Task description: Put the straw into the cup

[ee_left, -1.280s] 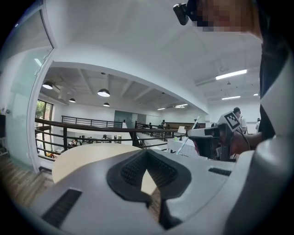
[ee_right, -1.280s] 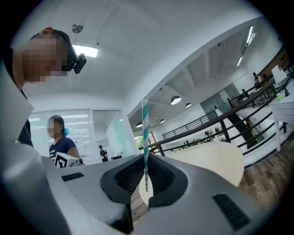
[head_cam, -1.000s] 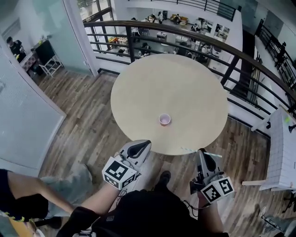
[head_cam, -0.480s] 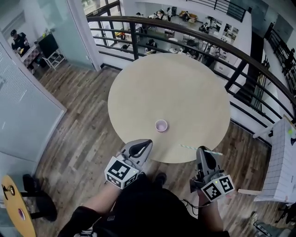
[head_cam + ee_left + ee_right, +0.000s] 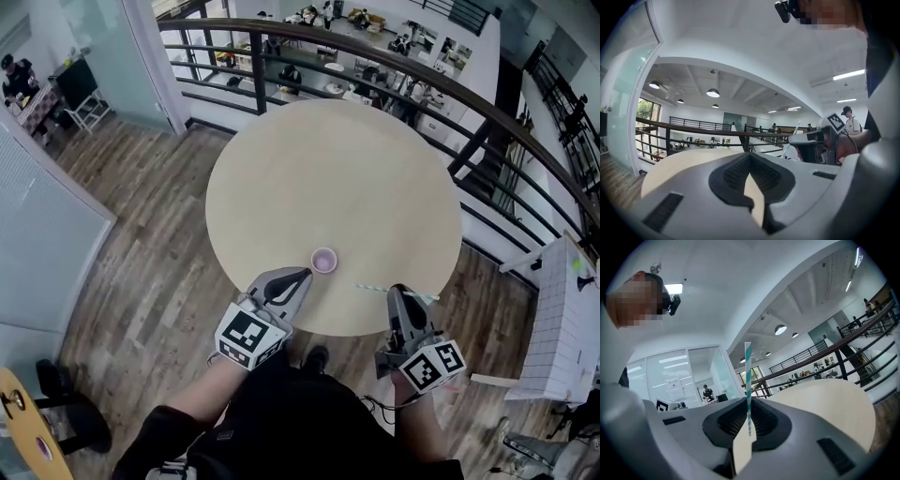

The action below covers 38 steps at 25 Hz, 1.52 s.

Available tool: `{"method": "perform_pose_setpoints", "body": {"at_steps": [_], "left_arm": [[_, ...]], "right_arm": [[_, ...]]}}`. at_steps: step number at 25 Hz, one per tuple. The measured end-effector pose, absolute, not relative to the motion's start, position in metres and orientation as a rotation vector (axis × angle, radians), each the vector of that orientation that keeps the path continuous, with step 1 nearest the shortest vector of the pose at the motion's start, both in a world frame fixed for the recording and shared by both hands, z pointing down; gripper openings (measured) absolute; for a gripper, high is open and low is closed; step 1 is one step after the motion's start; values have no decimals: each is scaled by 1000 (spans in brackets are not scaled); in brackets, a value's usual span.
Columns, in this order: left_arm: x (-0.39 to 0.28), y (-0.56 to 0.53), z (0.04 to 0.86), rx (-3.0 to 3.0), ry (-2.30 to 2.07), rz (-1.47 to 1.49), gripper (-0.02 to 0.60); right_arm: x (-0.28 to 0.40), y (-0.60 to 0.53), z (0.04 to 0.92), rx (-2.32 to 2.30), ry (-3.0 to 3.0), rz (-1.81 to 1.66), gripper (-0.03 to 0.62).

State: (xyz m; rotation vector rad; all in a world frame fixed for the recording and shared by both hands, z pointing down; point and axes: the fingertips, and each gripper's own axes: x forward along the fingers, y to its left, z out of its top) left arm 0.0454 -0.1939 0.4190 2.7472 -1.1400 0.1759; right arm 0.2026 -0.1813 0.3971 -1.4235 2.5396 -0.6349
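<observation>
A small pink cup (image 5: 323, 261) stands upright on the round tan table (image 5: 328, 169), close to its near edge. In the right gripper view a white straw with teal stripes (image 5: 748, 380) is pinched between the jaws and sticks straight up out of them. My right gripper (image 5: 396, 291) is shut on the straw (image 5: 375, 290), which lies crosswise over the table's near rim, right of the cup. My left gripper (image 5: 302, 274) hovers just left of the cup, jaws shut and empty. The left gripper view shows its closed tips (image 5: 750, 157) and the right gripper (image 5: 813, 140) alongside.
A dark metal railing (image 5: 394, 66) curves round the far side of the table, with a lower floor beyond it. Wooden floor (image 5: 141, 244) surrounds the table. A white gridded board (image 5: 562, 319) stands at the right, a glass partition (image 5: 47, 234) at the left.
Both grippers have moved forward from in front of the table to over its near edge. The straw now lies over the tabletop and the left tips are beside the cup.
</observation>
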Motion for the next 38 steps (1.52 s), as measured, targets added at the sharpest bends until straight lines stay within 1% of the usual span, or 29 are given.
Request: {"method": "perform_pose_setpoints", "body": {"at_steps": [10,18,24,38], "left_arm": [[21,-242,446,2750,-1090,193,5],[20,-272,480,2746,-1035,237,5],[17,-291,505,2711,-995,215,5],[6,-319,567,2645,-1004,270,5]], "right_arm": [[168,-232,437,-1471,2547,-729,37],[155,-266,478,-1480,2567,-803,37],[140,-285,517,-1506,2593,-861,37],[132,-319,606,-1624,2541,-1056,37]]}}
